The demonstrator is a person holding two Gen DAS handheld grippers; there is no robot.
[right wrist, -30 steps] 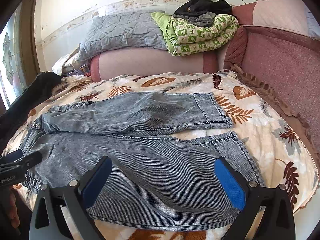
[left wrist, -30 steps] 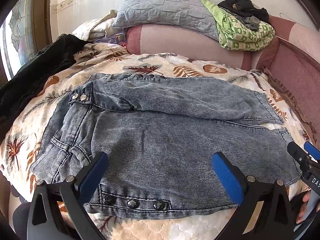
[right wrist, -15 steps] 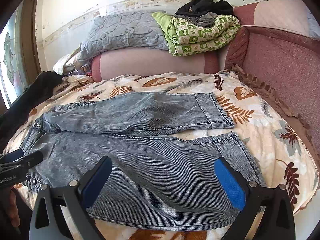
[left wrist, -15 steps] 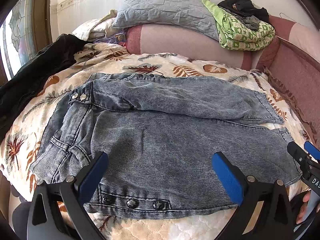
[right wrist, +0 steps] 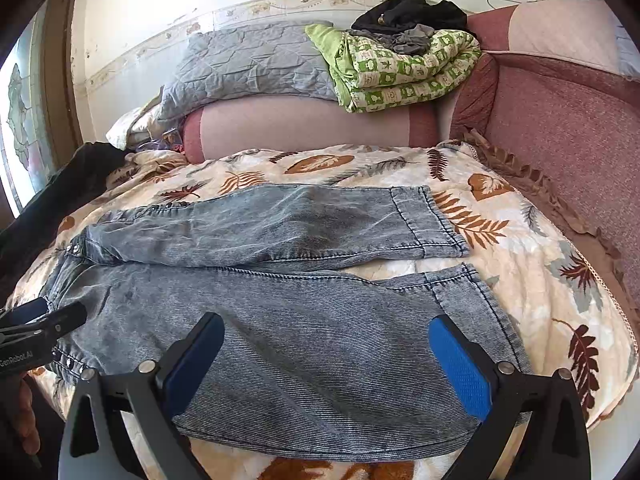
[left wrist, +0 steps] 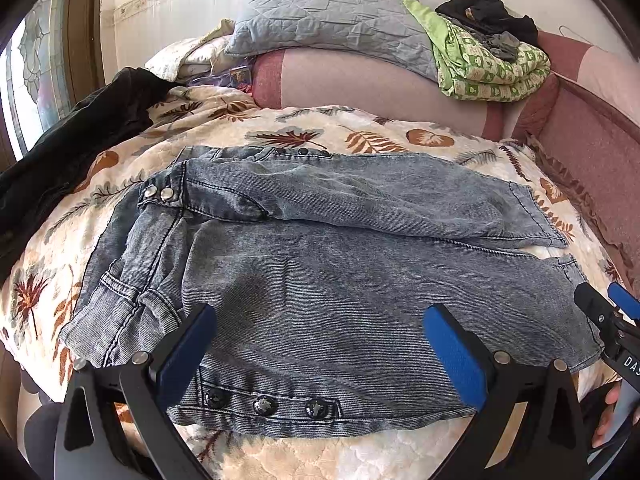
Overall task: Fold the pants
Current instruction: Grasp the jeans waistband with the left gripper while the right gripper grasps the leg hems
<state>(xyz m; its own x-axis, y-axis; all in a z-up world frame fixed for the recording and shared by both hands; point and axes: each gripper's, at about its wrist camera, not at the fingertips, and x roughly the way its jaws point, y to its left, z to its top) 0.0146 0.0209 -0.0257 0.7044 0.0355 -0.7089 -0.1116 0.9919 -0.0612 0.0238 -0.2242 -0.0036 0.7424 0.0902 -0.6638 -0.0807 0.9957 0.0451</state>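
Hovering your left gripper [left wrist: 320, 344] and right gripper [right wrist: 326, 356], fingers spread and empty, over the pants [right wrist: 280, 320]: spread flat, no fold yet.

Daylight from the patterned window [left wrist: 34, 80] on the left lights both views brightly and evenly, with soft shadows only. The white wall [right wrist: 160, 12] looks slightly washed out. Fisheye distortion bends the scene toward black corners, while the centre stays sharp, without motion blur.
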